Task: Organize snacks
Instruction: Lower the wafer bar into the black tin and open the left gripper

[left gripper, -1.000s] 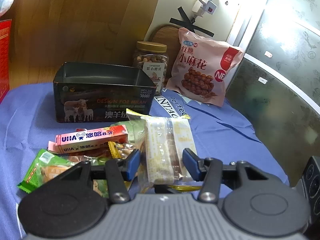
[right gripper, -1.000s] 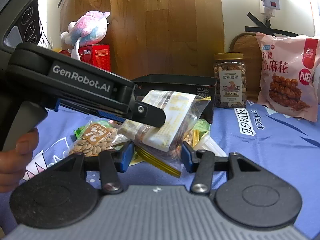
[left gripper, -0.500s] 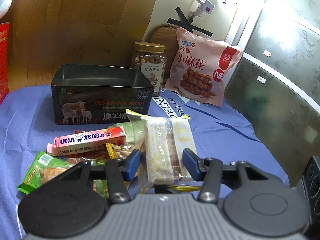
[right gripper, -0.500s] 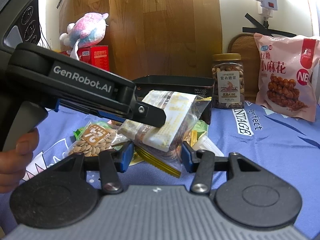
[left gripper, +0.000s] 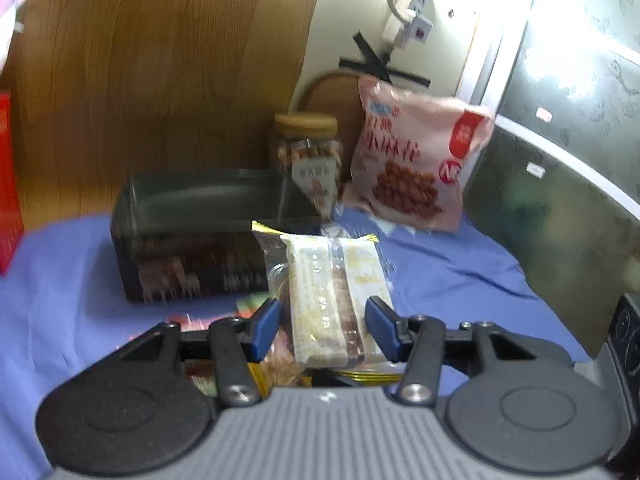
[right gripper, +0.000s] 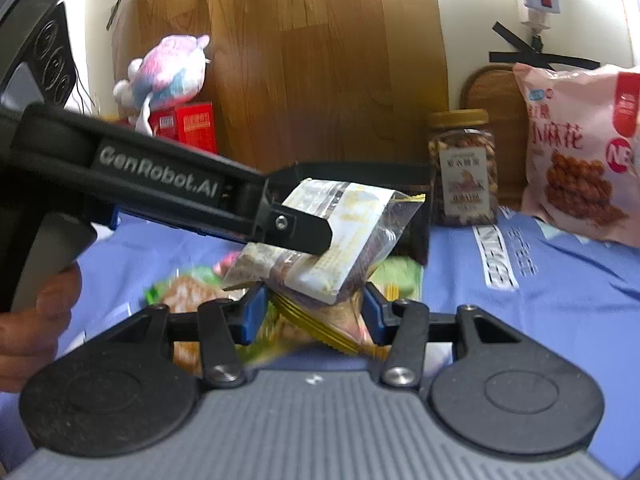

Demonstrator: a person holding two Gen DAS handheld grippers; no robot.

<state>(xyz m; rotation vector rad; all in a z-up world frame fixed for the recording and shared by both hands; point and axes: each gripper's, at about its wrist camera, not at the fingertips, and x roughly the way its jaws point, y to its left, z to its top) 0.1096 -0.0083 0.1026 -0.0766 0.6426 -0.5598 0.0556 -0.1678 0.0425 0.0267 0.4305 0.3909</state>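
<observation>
Between the left tool's point(left gripper: 322, 330) blue pads — pinched, lifted off the cloth — sits the cake packet point(left gripper: 334, 292).

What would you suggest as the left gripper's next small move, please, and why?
Probably carry the clear cake packet forward over the open dark tin and release it: the left gripper holds the packet off the blue cloth, and the tin sits just beyond.

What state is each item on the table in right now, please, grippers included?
Left gripper: shut on the clear snack packet, lifted off the pile.
Right gripper: fingers apart, holding nothing.
Dark tin box: lid off, nothing visible inside.
Nut jar: upright, lid on.
Pink snack bag: sealed, propped upright at the back.
Loose snack pile: still on the blue cloth.
</observation>
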